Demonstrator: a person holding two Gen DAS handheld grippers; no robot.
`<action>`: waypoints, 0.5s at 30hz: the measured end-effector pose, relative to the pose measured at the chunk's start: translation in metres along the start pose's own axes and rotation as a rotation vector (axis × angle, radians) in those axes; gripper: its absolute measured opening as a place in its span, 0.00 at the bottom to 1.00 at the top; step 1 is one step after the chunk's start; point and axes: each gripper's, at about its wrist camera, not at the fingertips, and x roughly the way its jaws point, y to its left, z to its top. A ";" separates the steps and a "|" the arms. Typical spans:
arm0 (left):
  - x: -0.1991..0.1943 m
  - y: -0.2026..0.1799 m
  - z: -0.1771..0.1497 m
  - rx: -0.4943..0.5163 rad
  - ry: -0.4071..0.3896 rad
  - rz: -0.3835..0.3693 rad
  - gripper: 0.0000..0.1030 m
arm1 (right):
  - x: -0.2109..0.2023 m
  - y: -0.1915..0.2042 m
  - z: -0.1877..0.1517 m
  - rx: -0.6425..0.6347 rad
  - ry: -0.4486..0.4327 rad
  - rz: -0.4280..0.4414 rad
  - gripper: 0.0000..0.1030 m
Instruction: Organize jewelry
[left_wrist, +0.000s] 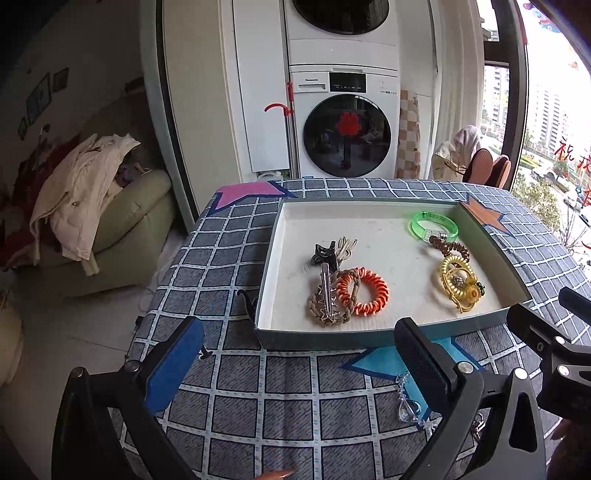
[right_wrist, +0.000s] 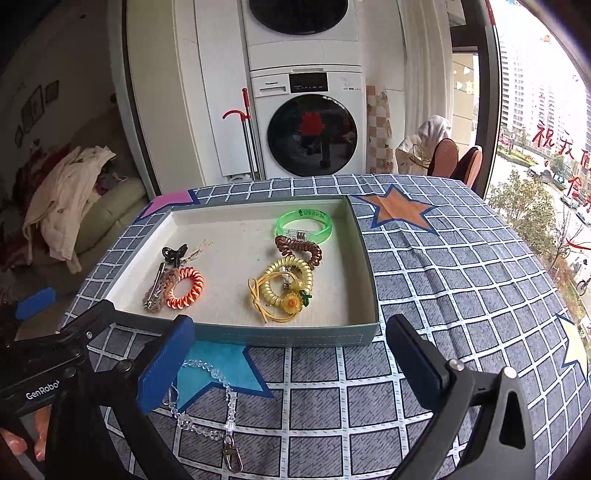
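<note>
A shallow grey-green box (left_wrist: 325, 339) (right_wrist: 280, 336) with a white floor sits on the checked cloth. On its left side lie an orange spiral tie (left_wrist: 362, 291) (right_wrist: 184, 287), a braided brown band (left_wrist: 325, 306), a silver clip (left_wrist: 325, 285) and a black claw clip (left_wrist: 323, 253) (right_wrist: 171, 254). Its right side holds a green bangle (left_wrist: 433, 226) (right_wrist: 304, 226), a brown spiral tie (left_wrist: 448, 249) (right_wrist: 298, 248) and a yellow spiral tie with a sunflower charm (left_wrist: 460, 284) (right_wrist: 286, 284). A clear bead chain (right_wrist: 207, 406) (left_wrist: 408, 406) lies on the cloth before the box. My left gripper (left_wrist: 299, 363) and right gripper (right_wrist: 291, 365) both stand open and empty, near the box's front edge.
The table is covered by a blue-grey checked cloth (right_wrist: 443, 295) with coloured star patches. Stacked washing machines (left_wrist: 343, 122) stand behind it, a sofa with clothes (left_wrist: 92, 206) to the left, a window to the right. A small black hook (left_wrist: 247, 300) lies left of the box.
</note>
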 end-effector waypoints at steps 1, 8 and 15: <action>0.000 0.000 0.000 -0.003 0.000 -0.003 1.00 | -0.001 0.000 -0.001 -0.001 -0.001 -0.005 1.00; -0.002 -0.002 -0.004 0.009 0.000 0.009 1.00 | -0.003 0.000 0.000 -0.004 -0.004 -0.017 1.00; -0.002 -0.002 -0.006 0.006 0.002 0.011 1.00 | -0.005 0.002 0.001 -0.011 -0.007 -0.024 1.00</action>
